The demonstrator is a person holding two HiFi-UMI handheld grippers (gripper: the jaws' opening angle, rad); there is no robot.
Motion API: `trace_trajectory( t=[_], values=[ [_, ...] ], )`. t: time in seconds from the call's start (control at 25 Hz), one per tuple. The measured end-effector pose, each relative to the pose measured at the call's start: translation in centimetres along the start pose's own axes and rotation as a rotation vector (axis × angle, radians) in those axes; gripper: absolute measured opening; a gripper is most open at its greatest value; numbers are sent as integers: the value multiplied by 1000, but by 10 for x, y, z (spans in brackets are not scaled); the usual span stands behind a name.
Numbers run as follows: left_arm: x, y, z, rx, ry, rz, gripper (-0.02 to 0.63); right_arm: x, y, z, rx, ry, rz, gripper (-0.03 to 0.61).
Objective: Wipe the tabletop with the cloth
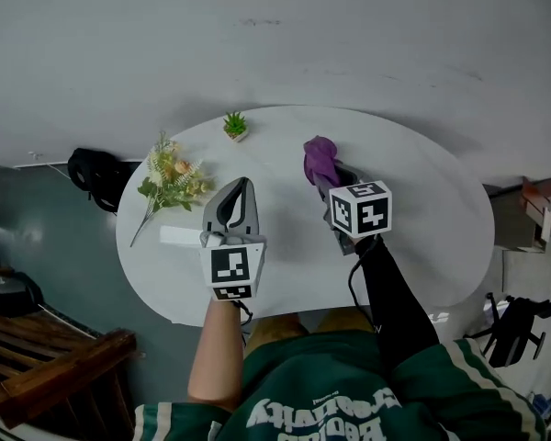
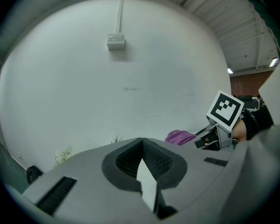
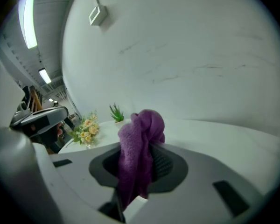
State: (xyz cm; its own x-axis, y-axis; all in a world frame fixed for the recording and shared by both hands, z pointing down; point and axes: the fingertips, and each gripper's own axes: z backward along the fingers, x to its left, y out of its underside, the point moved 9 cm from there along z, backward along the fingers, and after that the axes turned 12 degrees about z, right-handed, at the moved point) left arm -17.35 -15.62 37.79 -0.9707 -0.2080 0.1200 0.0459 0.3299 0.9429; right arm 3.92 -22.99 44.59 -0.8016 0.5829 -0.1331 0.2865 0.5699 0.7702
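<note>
Closest to the head camera is the person's green sweatshirt (image 1: 331, 393), with both forearms reaching out from it over the table.

Largest in the scene is the white oval tabletop (image 1: 422, 219), mostly bare on its right half and toward the near edge. Above it hang the two tools. The left gripper (image 1: 241, 189) points away from the person with its jaws brought together at the tips and nothing between them. The right gripper (image 1: 329, 182) has its jaws clamped on the purple cloth (image 1: 319, 157), which bunches up past the tips in a loose wad. From the right gripper view the wad stands proud of the jaws; whether any of it touches the surface I cannot tell.

On the left side lies a spray of artificial flowers (image 1: 173, 184), and near the far edge stands a small potted plant (image 1: 235, 125).

Wiping seems barely begun. To do it well, the right tool should probably tilt down until the wad presses flat on the table, so that cloth and not hard jaw tips meets the surface. Long overlapping strokes across the bare right half look safest first. Near the flowers and the pot, strokes should shorten, since a loose cloth could drag or topple either.
</note>
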Motion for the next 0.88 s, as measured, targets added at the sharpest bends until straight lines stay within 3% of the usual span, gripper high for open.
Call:
trace_trajectory(
  t=[0.52,0.88],
  values=[
    [-217,4,-80,14,241,-32,2,-197,82,163,20,293,-65,106],
    [-340,23,-112,46,387,-44,2,-286,153,256,83,464,-130,106]
  ],
)
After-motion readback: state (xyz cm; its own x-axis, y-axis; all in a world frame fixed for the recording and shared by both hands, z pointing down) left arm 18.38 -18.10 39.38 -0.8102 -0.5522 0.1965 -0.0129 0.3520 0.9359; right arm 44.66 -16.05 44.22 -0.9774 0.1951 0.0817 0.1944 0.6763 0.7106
